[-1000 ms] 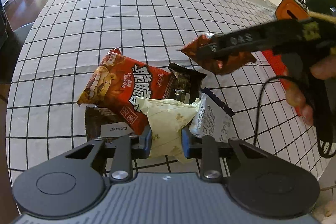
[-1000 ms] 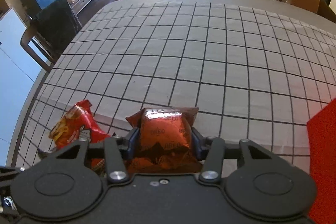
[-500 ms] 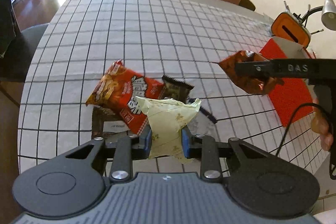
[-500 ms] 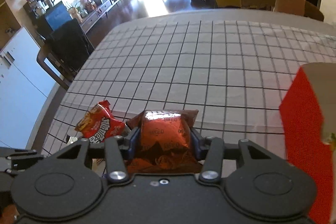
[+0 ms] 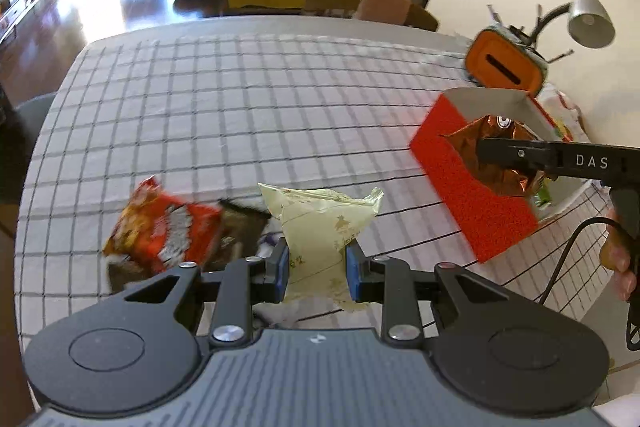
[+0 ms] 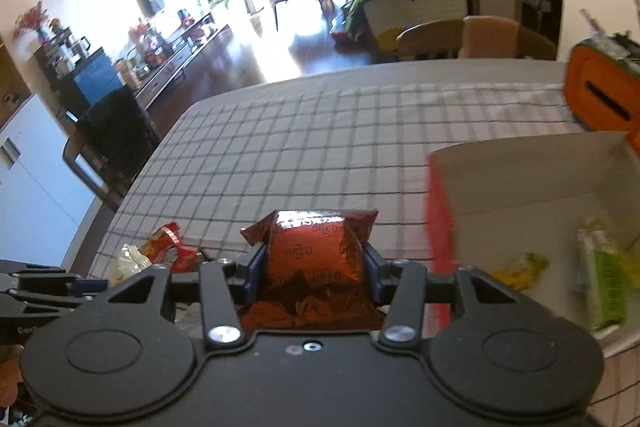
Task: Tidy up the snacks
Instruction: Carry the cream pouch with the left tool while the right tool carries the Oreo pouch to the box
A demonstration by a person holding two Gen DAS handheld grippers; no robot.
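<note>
My left gripper (image 5: 316,267) is shut on a pale yellow snack packet (image 5: 320,227) and holds it above the table. My right gripper (image 6: 312,267) is shut on a red-brown Oreo packet (image 6: 316,259), which also shows in the left wrist view (image 5: 496,155) over the near wall of the red box (image 5: 472,203). The box is open, white inside (image 6: 520,179), with green and yellow packets (image 6: 608,279) in it. An orange-red snack bag (image 5: 168,227) and dark packets (image 5: 240,231) lie on the checked tablecloth to the left.
An orange case (image 5: 504,63) stands behind the box near a desk lamp (image 5: 588,19). Chairs (image 5: 368,3) stand at the table's far edge. A dark chair (image 6: 108,143) stands at the left side. The table edge runs close on the right.
Both grippers have risen with their packets. The right gripper has moved right, carrying the Oreo packet to the red box. The pile of snacks has dropped further below the left gripper.
</note>
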